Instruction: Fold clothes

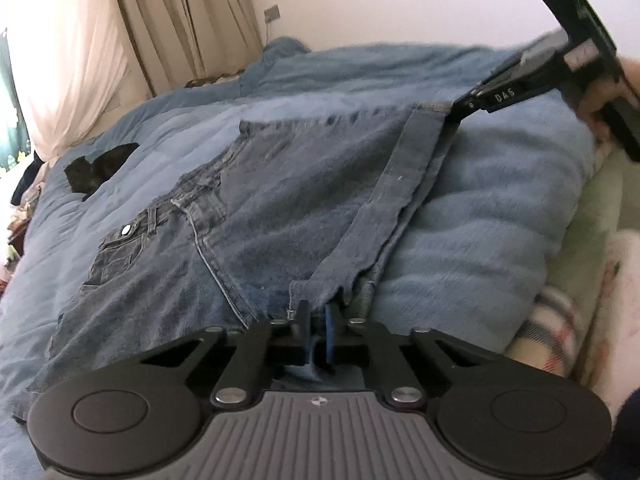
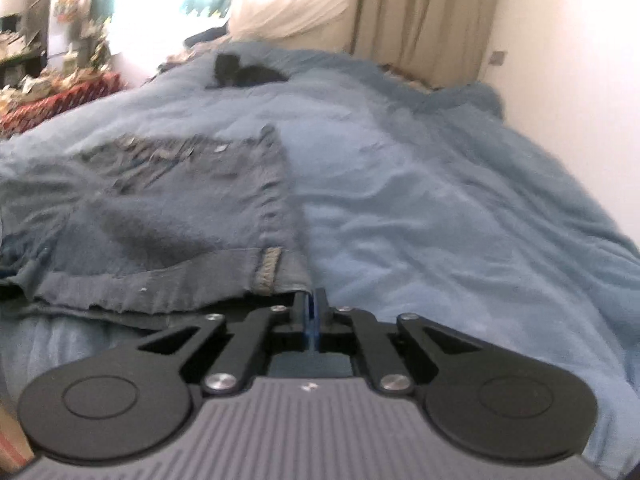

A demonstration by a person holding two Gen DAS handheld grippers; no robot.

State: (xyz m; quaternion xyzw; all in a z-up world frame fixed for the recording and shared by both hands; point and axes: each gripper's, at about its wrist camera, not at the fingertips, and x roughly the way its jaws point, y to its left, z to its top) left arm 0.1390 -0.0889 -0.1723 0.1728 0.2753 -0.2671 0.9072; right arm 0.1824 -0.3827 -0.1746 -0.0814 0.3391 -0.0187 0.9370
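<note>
A pair of blue jeans [image 1: 256, 200] lies folded on a blue blanket [image 1: 480, 220], waistband with its metal button [image 1: 126, 230] at the left, leg hems at the right. My left gripper [image 1: 318, 316] is shut on the near hem corner. My right gripper [image 1: 454, 114] shows at the far hem corner, pinching it. In the right wrist view the jeans [image 2: 180, 208] stretch away to the left and my right gripper [image 2: 311, 304] is shut on the hem corner by the side seam [image 2: 267, 270].
A black garment [image 1: 100, 168] lies further back on the blanket; it also shows in the right wrist view [image 2: 244, 72]. Curtains [image 1: 180, 28] hang behind the bed. A cluttered table [image 2: 48, 92] stands at the left. A plaid cloth [image 1: 548, 336] lies off the bed's right edge.
</note>
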